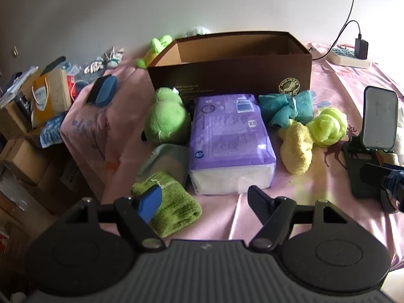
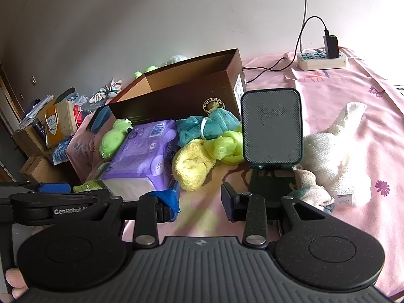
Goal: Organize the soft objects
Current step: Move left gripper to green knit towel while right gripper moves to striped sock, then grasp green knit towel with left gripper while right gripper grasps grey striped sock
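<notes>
Clutter of soft things lies loose before the empty brown box (image 1: 227,60), which stands far, ready to receive them. Left gripper (image 1: 202,199) gapes unladen near the purple tissue pack (image 1: 227,139); right gripper (image 2: 200,202), narrower, grasps nothing.

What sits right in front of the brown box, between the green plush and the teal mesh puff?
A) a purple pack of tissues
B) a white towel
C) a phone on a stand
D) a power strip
A: the purple pack lies against the front of the brown box, with the green plush on one side and the teal puff on the other.
</notes>
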The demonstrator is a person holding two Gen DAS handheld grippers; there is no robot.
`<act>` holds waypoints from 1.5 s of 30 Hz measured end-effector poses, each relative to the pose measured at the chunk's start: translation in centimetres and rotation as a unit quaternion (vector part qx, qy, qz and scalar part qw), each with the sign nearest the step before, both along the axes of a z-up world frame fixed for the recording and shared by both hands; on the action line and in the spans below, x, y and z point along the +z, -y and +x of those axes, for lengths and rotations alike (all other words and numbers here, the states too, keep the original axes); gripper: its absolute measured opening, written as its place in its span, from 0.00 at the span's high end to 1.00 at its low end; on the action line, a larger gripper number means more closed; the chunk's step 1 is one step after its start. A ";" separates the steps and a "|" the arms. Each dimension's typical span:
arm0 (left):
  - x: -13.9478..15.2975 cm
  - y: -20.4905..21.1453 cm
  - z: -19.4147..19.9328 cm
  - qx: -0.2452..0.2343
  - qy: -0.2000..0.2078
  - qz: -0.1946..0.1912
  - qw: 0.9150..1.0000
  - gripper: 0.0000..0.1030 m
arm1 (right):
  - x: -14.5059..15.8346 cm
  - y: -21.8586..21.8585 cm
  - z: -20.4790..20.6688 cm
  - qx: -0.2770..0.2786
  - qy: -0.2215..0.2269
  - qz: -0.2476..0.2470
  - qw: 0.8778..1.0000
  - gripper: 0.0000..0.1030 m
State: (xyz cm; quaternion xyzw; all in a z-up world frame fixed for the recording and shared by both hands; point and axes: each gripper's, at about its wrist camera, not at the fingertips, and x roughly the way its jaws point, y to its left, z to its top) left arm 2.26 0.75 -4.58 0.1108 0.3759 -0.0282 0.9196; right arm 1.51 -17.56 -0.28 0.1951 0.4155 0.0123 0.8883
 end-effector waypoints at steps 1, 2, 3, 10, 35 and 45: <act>-0.1 -0.1 -0.1 -0.003 0.003 0.000 1.000 0.27 | -0.1 0.1 -0.1 0.000 0.000 -0.002 1.000 0.81; -0.3 -0.3 -0.2 -0.005 0.007 -0.001 1.000 0.27 | -0.1 0.2 -0.2 -0.001 0.000 -0.003 1.000 0.81; -0.4 -0.5 -0.3 -0.007 0.010 -0.004 1.000 0.27 | -0.2 0.3 -0.3 -0.002 0.000 -0.005 1.000 0.81; -1.6 -2.5 -1.4 -0.034 0.039 -0.030 0.998 0.27 | -0.7 1.3 -1.0 -0.010 0.002 -0.008 1.000 0.81; -4.8 -6.0 1.1 -0.003 0.039 -0.019 0.999 0.43 | -1.2 3.2 -1.6 -0.031 0.011 -0.040 0.999 0.79; -4.4 -5.9 0.6 -0.015 0.038 -0.040 0.998 0.90 | -0.9 5.3 -2.7 -0.071 0.013 -0.037 0.997 0.79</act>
